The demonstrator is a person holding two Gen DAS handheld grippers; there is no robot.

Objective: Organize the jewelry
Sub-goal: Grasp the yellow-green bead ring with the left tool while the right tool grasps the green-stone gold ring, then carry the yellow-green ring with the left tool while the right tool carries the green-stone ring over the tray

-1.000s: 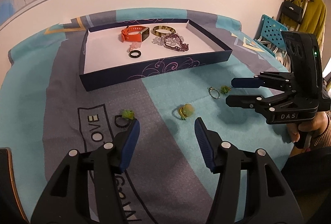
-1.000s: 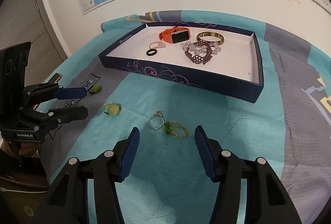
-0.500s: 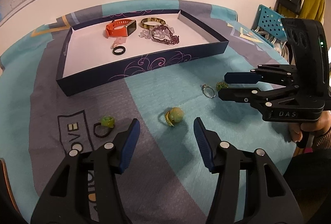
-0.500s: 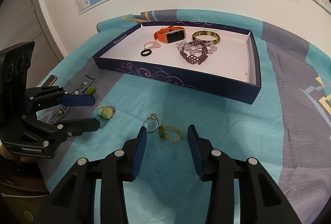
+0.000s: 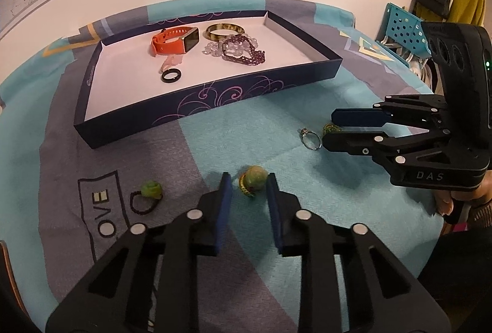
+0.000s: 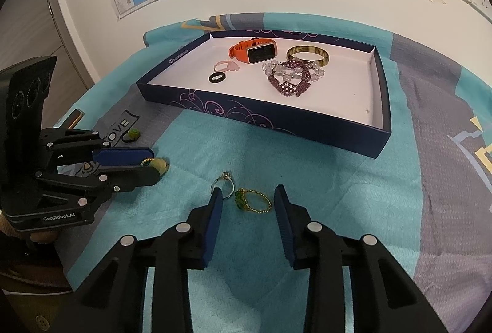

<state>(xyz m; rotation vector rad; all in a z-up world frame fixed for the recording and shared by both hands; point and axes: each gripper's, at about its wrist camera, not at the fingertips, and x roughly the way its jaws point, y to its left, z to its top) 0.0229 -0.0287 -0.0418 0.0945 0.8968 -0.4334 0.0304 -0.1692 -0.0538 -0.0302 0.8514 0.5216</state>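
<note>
A navy tray (image 5: 215,105) (image 6: 261,114) holds an orange watch (image 5: 172,44), a bangle (image 6: 307,54), a purple bead bracelet (image 6: 289,81) and a black ring (image 5: 171,75). On the cloth, a ring with a yellow-green bead (image 5: 253,179) (image 6: 156,165) lies between the fingers of my left gripper (image 5: 248,182) (image 6: 147,160). Its jaws are closing, with a small gap still showing. My right gripper (image 6: 248,194) (image 5: 330,130) is also closing, around a gold bead ring (image 6: 253,200) that its pads do not touch. A silver ring (image 6: 224,185) (image 5: 312,139) lies beside its left finger.
A black ring with a green bead (image 5: 147,194) (image 6: 133,133) lies on the grey "LOVE" patch of the teal blanket (image 5: 276,124). A wall with a map stands just behind the tray. A blue crate (image 5: 402,25) and hanging clothes are at the right.
My left gripper moved forward until the yellow-green bead ring lay between its fingers, and its jaws narrowed sharply. The right jaws also narrowed around the gold ring without the hand shifting.
</note>
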